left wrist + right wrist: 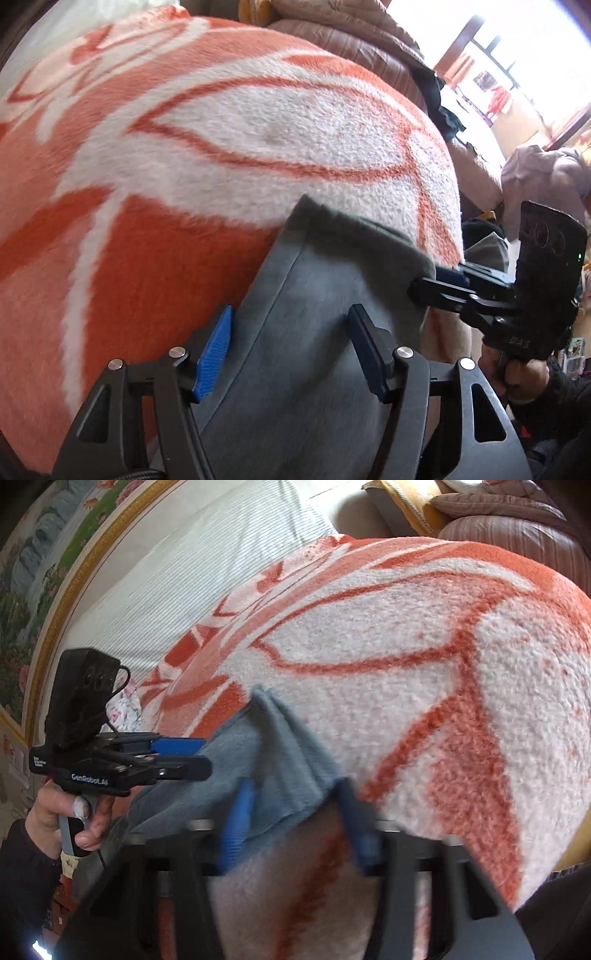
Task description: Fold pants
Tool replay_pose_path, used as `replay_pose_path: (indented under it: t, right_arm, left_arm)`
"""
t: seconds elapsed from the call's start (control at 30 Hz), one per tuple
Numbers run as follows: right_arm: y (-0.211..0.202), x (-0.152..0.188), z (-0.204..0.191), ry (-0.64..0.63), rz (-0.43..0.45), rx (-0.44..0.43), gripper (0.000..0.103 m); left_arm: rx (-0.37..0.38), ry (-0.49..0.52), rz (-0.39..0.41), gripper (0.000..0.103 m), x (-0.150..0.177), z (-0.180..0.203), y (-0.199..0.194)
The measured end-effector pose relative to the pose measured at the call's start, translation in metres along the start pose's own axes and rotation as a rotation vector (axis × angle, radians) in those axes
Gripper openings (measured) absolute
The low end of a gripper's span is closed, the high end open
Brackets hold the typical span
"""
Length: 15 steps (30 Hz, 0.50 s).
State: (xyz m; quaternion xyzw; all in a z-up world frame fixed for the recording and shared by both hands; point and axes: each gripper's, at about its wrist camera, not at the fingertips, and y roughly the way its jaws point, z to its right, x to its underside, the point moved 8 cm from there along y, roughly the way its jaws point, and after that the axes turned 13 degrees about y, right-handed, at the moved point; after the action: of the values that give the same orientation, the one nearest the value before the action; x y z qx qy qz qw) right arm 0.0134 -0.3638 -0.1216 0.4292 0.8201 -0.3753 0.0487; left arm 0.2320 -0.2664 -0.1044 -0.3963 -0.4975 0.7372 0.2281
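"GenRobot.AI" is printed on the left gripper (177, 757), seen from the right wrist. The grey pants (314, 295) lie folded and soft on an orange-and-white fleece blanket (184, 147). The left gripper's jaws stand apart over the cloth, not pressing it. The right gripper (295, 823) is motion-blurred; its grip cannot be told.

Pants (314, 295) lying on blanket (221, 147) spread over bed, near its front edge. Left gripper (291, 347) above pants, cloth below and between its jaws. Right gripper (428, 284) at pants' right edge in left wrist view. Quilted bedding (369, 40) piled behind blanket; framed picture (55, 572) far left beyond it.
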Motion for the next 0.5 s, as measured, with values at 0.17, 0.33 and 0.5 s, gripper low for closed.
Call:
replay_pose_path:
  t: [0.17, 0.33, 0.5]
  right_arm:
    - [-0.007, -0.004, 0.007, 0.009, 0.013, -0.068, 0.015]
    - [-0.014, -0.008, 0.011, 0.012, 0.029, -0.087, 0.014]
    - [-0.014, -0.007, 0.012, 0.045, 0.012, -0.127, 0.014]
  left_arm:
    - [-0.02, 0.038, 0.0, 0.064, -0.031, 0.015, 0.028]
    - [-0.023, 0.045, 0.017, 0.049, -0.05, 0.02, 0.038]
    - [0.017, 0.007, 0.073, 0.023, -0.046, 0.014, 0.025]
